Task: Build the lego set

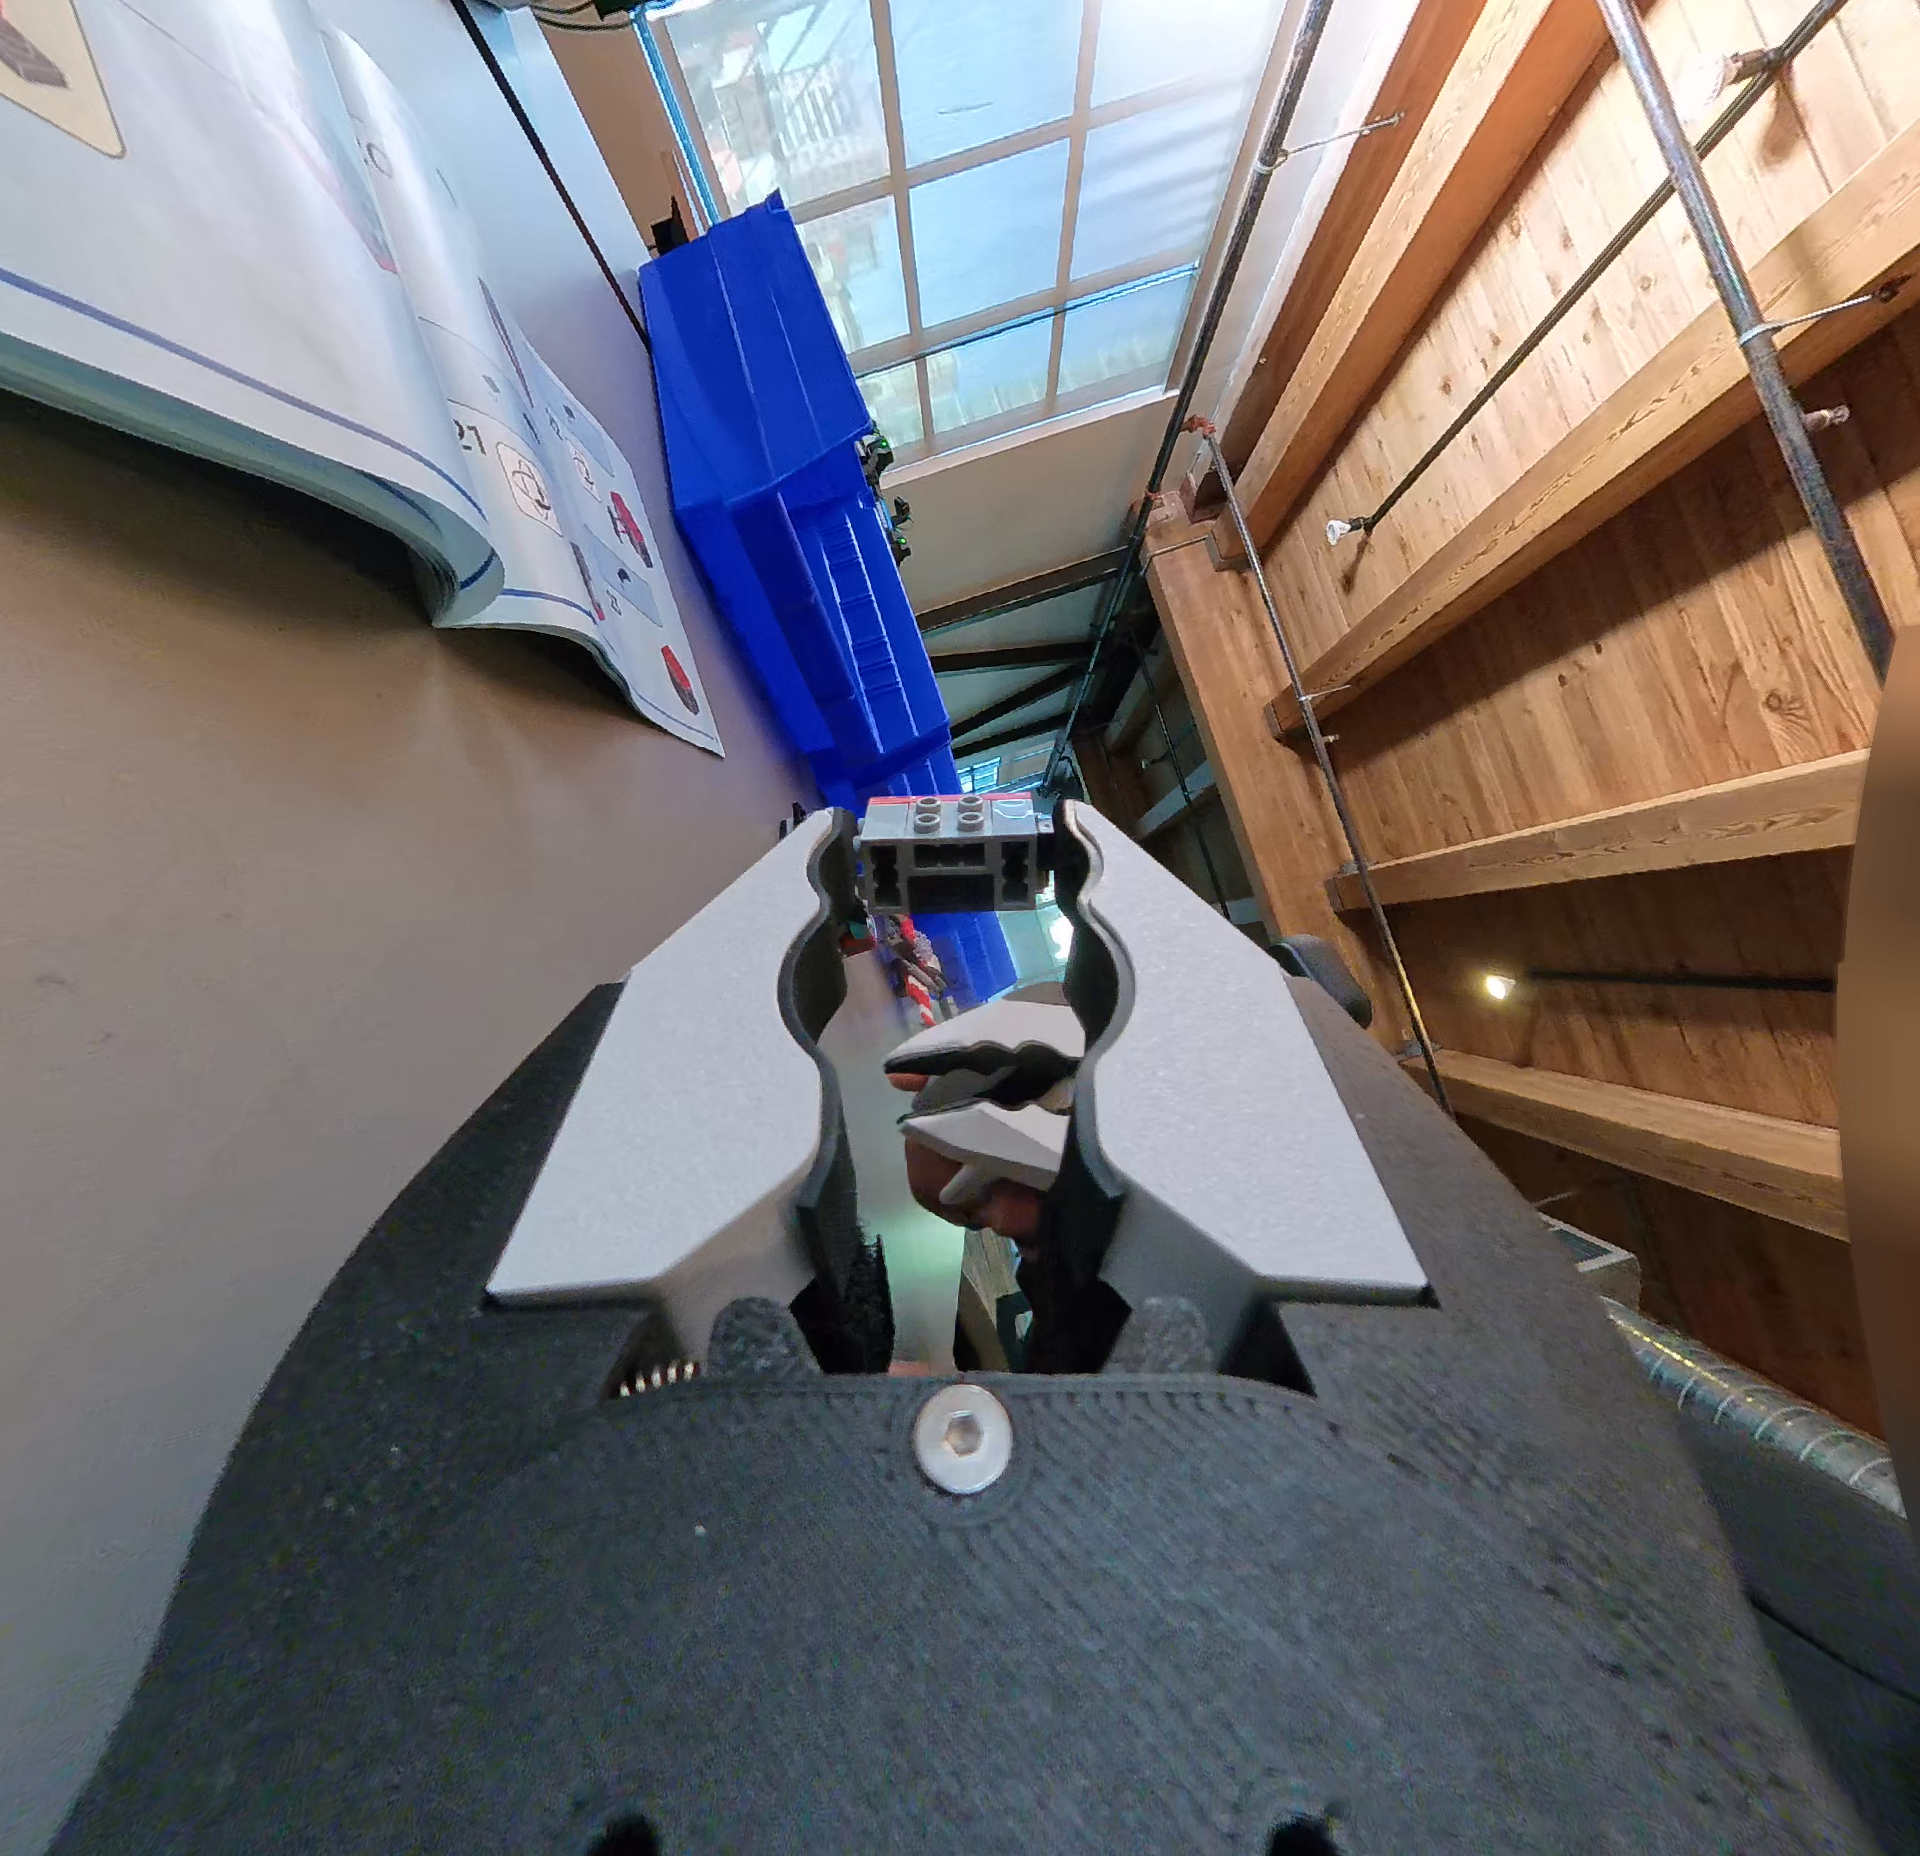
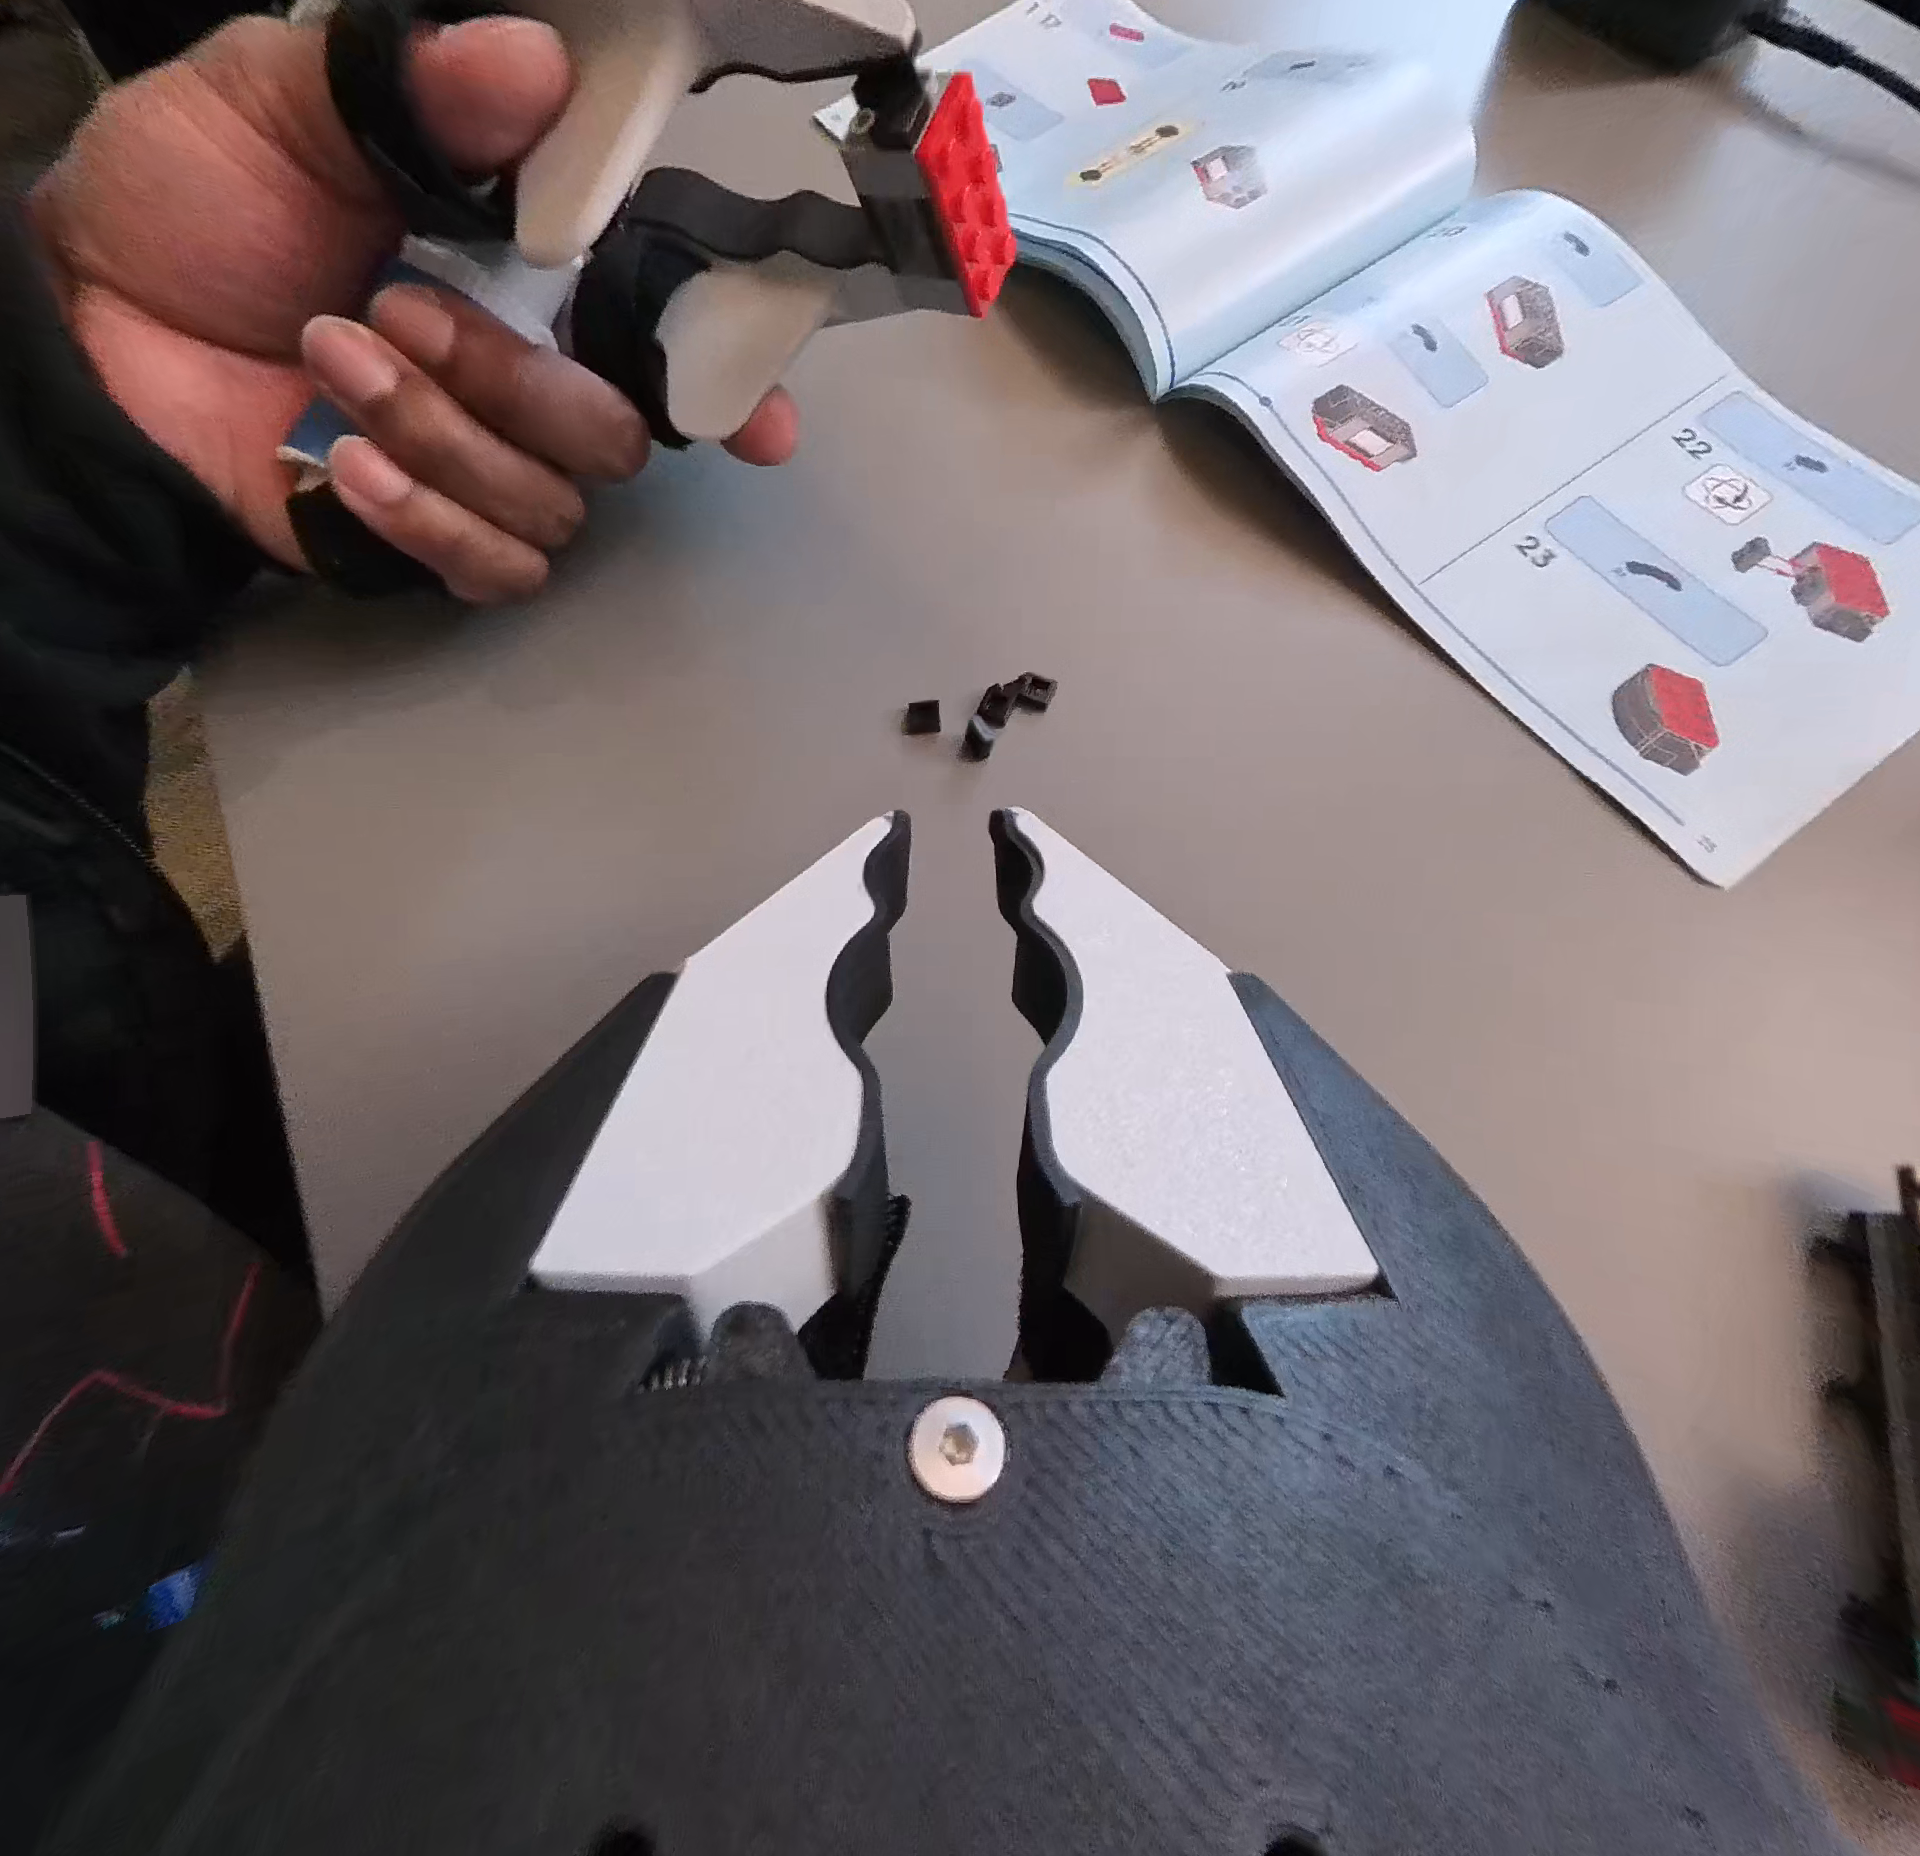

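Pieces: four small black pieces [image 2: 982, 713] are lying on the table [image 2: 727, 684] just ahead of your right tool [image 2: 950, 819], straight out along its fingers and slightly above its tips in the right wrist view.
Right tool: you are holding it empty, fingers a little apart, nothing between them.
Left tool: your left tool [image 1: 948, 850] is clamping the block [image 1: 948, 856] by its two ends, raised off the table, up and to the left of the black pieces.
Nearer hand: your right tool is the nearer one to the pieces, I judge.
Block look: grey body with open cavities and four studs on one face, a red plate [image 2: 966, 191] on another.
Booklet: the booklet [image 2: 1455, 352] is lying open to the right of the block.
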